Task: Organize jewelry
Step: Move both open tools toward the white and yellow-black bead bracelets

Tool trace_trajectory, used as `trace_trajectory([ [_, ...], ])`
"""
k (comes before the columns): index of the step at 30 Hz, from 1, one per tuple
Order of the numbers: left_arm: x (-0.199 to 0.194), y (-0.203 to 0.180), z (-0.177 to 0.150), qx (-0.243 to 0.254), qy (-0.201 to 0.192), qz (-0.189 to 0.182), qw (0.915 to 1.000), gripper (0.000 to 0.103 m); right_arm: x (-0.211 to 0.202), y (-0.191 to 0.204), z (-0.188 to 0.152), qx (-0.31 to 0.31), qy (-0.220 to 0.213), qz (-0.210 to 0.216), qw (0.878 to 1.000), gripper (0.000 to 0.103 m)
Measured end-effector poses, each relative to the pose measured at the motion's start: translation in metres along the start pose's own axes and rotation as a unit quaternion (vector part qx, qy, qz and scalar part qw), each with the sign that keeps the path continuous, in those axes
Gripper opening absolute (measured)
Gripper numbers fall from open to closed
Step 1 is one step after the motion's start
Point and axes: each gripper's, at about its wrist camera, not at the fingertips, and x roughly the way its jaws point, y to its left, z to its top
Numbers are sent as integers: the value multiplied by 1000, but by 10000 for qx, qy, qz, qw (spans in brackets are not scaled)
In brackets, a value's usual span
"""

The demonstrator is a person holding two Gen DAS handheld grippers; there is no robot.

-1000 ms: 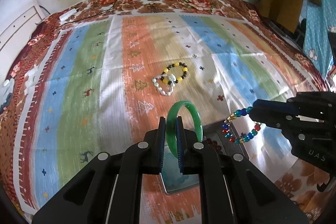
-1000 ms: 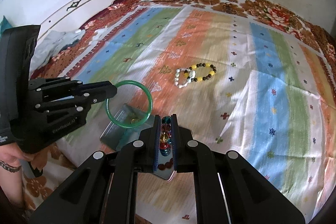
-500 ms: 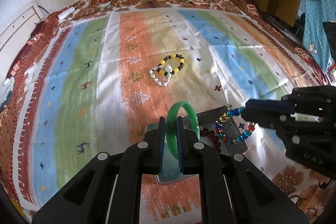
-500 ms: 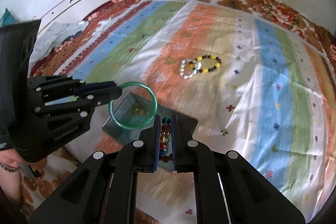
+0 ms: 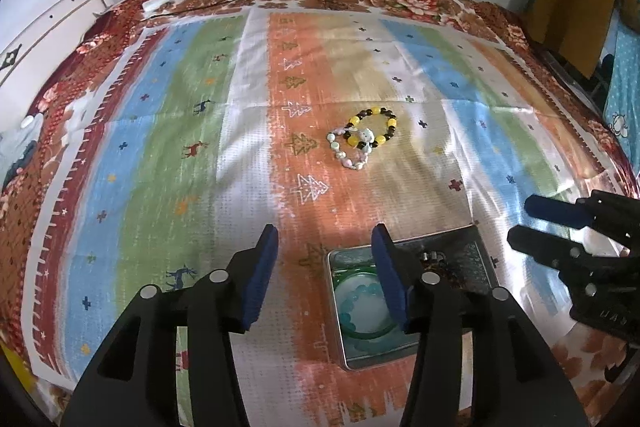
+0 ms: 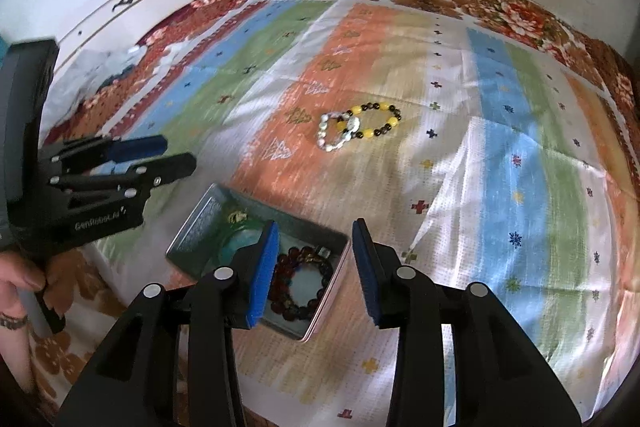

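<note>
My metal tin (image 5: 460,247) sits open at the lower centre of both views, lying flat on the striped cloth. In its left half a green bangle (image 5: 362,333) lies flat with a turquoise bead bracelet (image 5: 352,307) inside it; its right half holds a dark red bead bracelet (image 6: 298,301). Well apart, at mid-frame, a yellow-and-black bead bracelet (image 5: 378,129) overlaps a white bead bracelet (image 5: 346,153).

Shiny metal tin (image 5: 404,358) on woven cloth bedspread (image 5: 168,131).
</note>
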Motion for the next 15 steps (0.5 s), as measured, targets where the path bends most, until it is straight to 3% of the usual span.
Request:
trace_trajectory([
  [6,7,-3,7,101,3,86,9999,56,5,-16,8,284,-132,-97,9995,50],
  [15,24,-11,19,264,9,236,9994,63,15,-29,20,472,-203,-160,9986,50],
])
